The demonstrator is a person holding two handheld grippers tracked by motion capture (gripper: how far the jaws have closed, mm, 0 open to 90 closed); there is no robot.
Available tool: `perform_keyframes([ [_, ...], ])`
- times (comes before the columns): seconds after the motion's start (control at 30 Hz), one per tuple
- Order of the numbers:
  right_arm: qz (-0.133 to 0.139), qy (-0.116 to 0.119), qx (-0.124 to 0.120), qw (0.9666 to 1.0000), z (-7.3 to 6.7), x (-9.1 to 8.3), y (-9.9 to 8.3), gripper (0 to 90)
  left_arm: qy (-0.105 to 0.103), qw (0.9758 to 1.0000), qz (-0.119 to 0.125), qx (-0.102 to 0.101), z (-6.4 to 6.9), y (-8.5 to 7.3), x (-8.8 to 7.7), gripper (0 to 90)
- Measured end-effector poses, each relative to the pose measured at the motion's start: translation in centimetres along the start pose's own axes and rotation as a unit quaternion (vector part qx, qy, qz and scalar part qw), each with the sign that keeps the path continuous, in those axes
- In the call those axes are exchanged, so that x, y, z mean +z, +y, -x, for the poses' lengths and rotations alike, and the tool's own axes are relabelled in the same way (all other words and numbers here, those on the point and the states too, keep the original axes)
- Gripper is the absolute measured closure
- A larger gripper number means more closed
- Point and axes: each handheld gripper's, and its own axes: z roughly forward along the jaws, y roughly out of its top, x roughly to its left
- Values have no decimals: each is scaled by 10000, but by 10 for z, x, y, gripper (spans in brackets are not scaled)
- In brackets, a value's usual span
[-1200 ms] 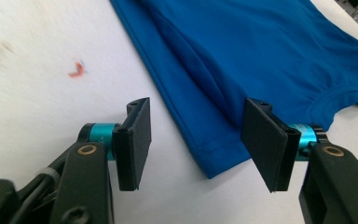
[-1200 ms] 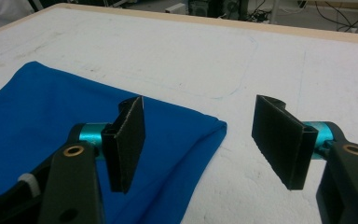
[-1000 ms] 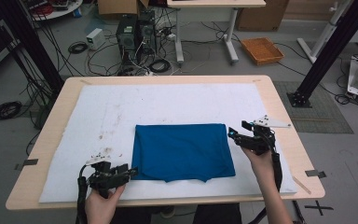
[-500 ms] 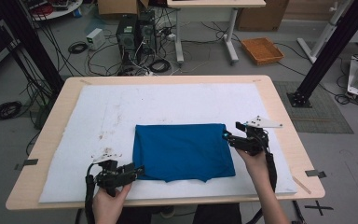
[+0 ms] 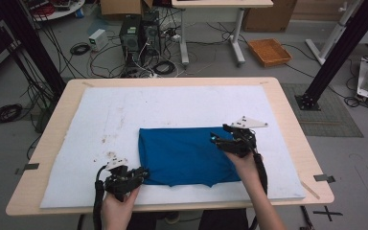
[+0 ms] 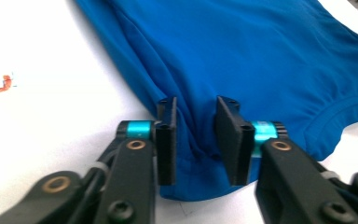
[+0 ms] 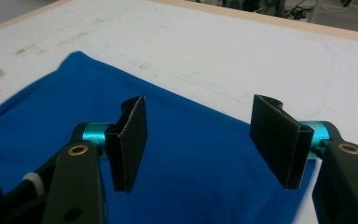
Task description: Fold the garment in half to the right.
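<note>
We find the blue shirt [image 5: 187, 155] folded once. Left gripper [image 6: 196, 135] jaws have just been closing around its hem, contact unclear; right gripper [image 7: 209, 142] hovers open above it. Further folds remain.

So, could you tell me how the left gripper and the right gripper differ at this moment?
The left gripper has just been closing: its jaws stand narrow around a bunched fold at the blue cloth's near left corner. The right gripper stands wide open, with flat cloth below and nothing between its jaws. It sits at the cloth's far right edge. Both have black pads and teal fittings.
</note>
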Motion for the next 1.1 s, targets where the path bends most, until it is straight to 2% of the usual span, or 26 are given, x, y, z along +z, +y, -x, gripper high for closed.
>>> perform_keyframes([
  [0.13,-13,248,10,9997,-18,21,11,400,17,10000,19,39,1,0,0,772],
  [0.17,-13,248,10,9997,-18,21,11,400,17,10000,19,39,1,0,0,783],
  [0.2,-146,400,-137,9990,-35,41,21,419,39,10000,28,37,1,0,-1,804],
  [0.43,-318,881,-157,9955,-68,87,43,462,87,9999,32,47,-1,0,-1,818],
  [0.6,-641,1072,-226,9919,-93,123,59,515,105,9999,37,49,-1,0,-1,818],
  [0.9,-1348,1062,-381,9844,-134,189,72,620,45,10000,64,-31,-2,-2,-3,815],
  [1.1,-1689,918,-295,9809,-148,220,74,661,5,9999,83,-123,-5,-3,-4,779],
])
